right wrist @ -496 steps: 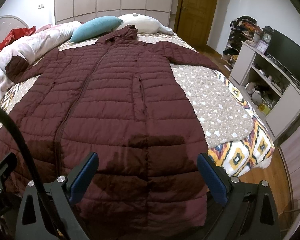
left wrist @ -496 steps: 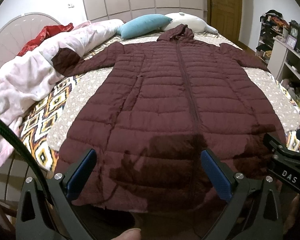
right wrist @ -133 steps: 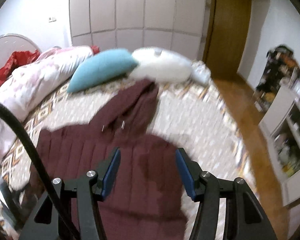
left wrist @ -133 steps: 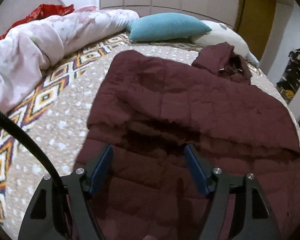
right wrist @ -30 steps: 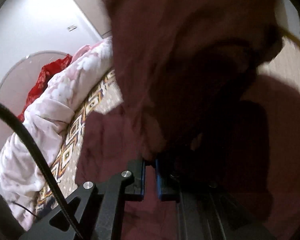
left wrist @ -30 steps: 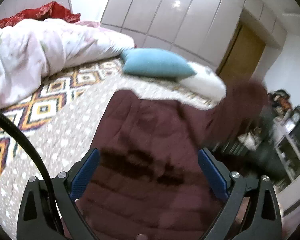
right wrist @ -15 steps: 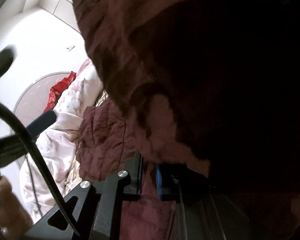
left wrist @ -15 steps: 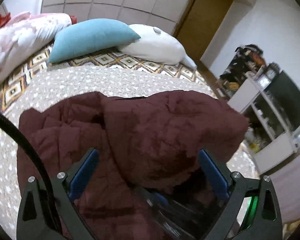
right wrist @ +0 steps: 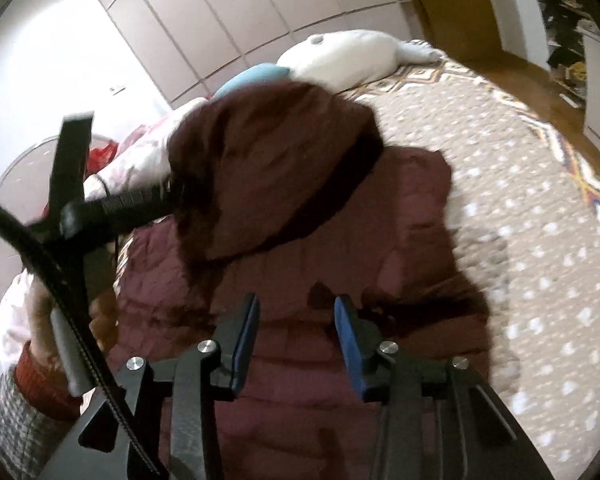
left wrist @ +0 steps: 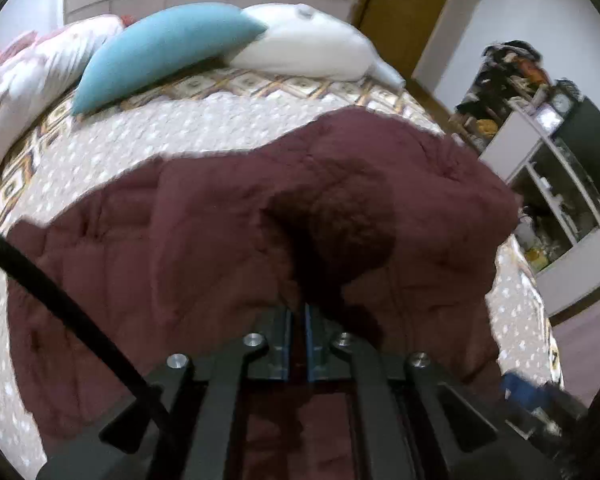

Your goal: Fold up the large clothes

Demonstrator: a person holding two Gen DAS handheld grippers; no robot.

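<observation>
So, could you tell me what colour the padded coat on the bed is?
Dark maroon; the coat shows best in the right wrist view.

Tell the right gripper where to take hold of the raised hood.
Grip the hood by its dark hanging rim, coming from below on the pillow-free side: the left gripper pinches its left end, so that rim hangs free above the coat.

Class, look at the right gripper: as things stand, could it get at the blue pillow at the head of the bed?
Probably not directly. The right gripper, jaws opening and empty, faces the raised hood of the maroon quilted coat, which blocks the blue pillow.
</observation>
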